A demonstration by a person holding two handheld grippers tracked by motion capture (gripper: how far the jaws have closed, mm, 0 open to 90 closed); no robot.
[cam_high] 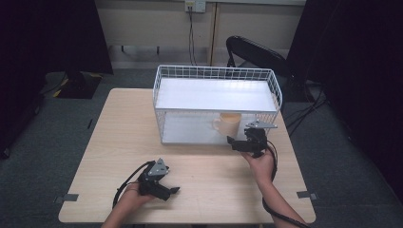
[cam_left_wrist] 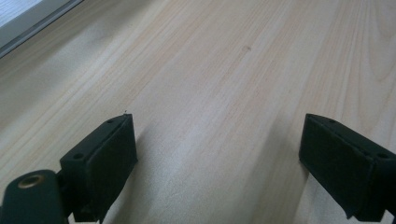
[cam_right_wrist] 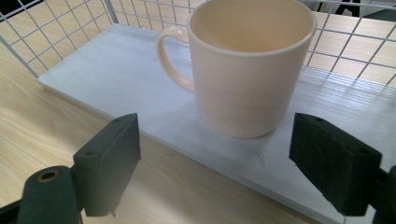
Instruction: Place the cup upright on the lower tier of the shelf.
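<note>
From the high view, a cream mug (cam_high: pixel 229 124) is seen standing upright on the lower shelf (cam_high: pixel 190 130) of a white wire rack (cam_high: pixel 216 102), near its front edge, handle to the left. The right tongs (cam_high: pixel 239 144) are held just in front of it, apart from it, while the left tongs (cam_high: pixel 170 191) are rested low on the bench (cam_high: pixel 119 142), well away.

In the left gripper view, the jaws are spread wide over bare wood, nothing between them.

In the right gripper view, the jaws are spread wide, with the mug (cam_right_wrist: pixel 250 65) framed between them but not touched. For a clean release, a straight, level retreat is called for, so the right-hand pad (cam_right_wrist: pixel 334 163) is kept off the mug's wall and the wire front is not caught.
</note>
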